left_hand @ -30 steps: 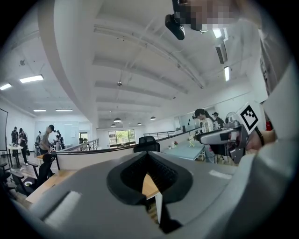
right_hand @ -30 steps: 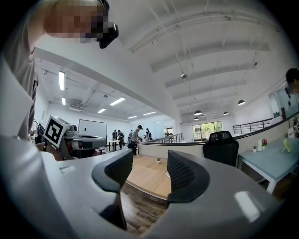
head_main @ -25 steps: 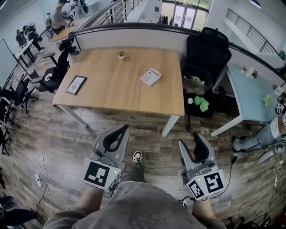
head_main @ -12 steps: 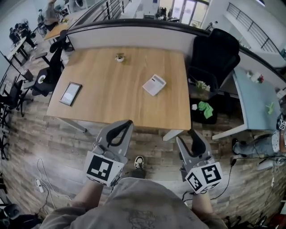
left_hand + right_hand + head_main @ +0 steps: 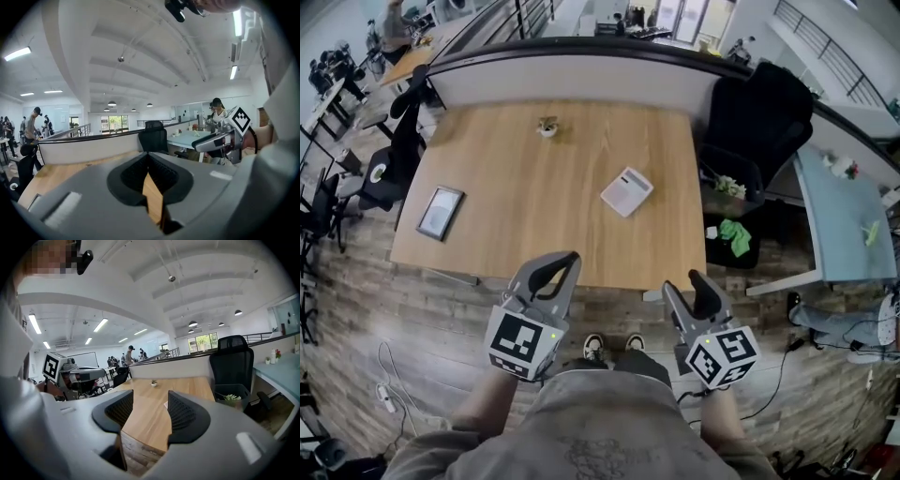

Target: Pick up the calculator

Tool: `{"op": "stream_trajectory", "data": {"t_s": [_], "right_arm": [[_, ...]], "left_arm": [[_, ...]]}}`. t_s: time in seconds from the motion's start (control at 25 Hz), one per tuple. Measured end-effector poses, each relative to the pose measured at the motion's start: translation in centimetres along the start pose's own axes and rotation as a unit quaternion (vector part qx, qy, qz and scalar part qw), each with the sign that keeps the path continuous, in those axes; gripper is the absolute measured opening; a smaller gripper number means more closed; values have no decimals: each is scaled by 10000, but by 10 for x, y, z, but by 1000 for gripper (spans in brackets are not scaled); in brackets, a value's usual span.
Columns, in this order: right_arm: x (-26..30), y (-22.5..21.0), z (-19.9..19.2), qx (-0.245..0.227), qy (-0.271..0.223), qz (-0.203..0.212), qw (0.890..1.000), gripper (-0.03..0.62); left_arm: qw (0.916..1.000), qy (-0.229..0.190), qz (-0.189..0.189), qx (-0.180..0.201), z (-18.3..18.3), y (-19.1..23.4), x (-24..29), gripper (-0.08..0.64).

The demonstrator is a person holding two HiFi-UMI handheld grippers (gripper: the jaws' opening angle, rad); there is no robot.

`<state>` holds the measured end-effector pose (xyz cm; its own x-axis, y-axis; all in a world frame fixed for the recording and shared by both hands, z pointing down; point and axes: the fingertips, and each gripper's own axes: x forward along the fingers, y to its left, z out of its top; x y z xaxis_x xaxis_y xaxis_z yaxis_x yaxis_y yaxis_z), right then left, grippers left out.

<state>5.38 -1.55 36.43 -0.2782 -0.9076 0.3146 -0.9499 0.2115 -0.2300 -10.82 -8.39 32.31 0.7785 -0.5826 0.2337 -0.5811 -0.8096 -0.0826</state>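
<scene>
Your left gripper (image 5: 555,267) has its jaws pressed together. It holds nothing. Your right gripper (image 5: 686,286) has its jaws spread wide. It holds nothing too. In the right gripper view, only the far-off wooden table (image 5: 149,420) shows between them.

The calculator (image 5: 626,191) lies flat on the wooden table, on the right half. It sits a bit crooked to the table edges. It is well apart from both grippers, and nothing touches it.

Bare wood lies all around the calculator. A tablet (image 5: 440,212) lies flat near the left edge, well apart from the calculator. A small plant pot (image 5: 547,127) stands near the far edge, by the low gray wall (image 5: 572,80).

From the head view, the tip of your left gripper sits just over the near edge of the table. Your right gripper is by the near right corner, over the wood floor (image 5: 609,314). Your shoes (image 5: 593,347) are on the floor between the two grippers.

A black bin (image 5: 724,167) sits just past the right edge of the table. It is beside a black office chair (image 5: 759,112). Green leafy things and some white bits are in the bin. A green cloth (image 5: 729,234) lies near the bin, closer to you. You cannot tell what the cloth rests on. Farther right is a light blue table (image 5: 839,234).
</scene>
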Motion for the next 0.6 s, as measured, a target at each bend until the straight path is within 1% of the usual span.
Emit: {"op": "stream_trajectory", "data": {"t_s": [0.24,0.4,0.6], "right_arm": [[37,-31,-6,274,214,82,9994,215],[65,-61,-17,376,464,147,9981,215],[103,-103,-16,441,710,284,9961,215]], "left_arm": [[9998,176,28,-84,-11,20,38,2],[9994,250,172,-142,-16,31,66,2],[9988,385,271,-165,-19,45,114,2]]}}
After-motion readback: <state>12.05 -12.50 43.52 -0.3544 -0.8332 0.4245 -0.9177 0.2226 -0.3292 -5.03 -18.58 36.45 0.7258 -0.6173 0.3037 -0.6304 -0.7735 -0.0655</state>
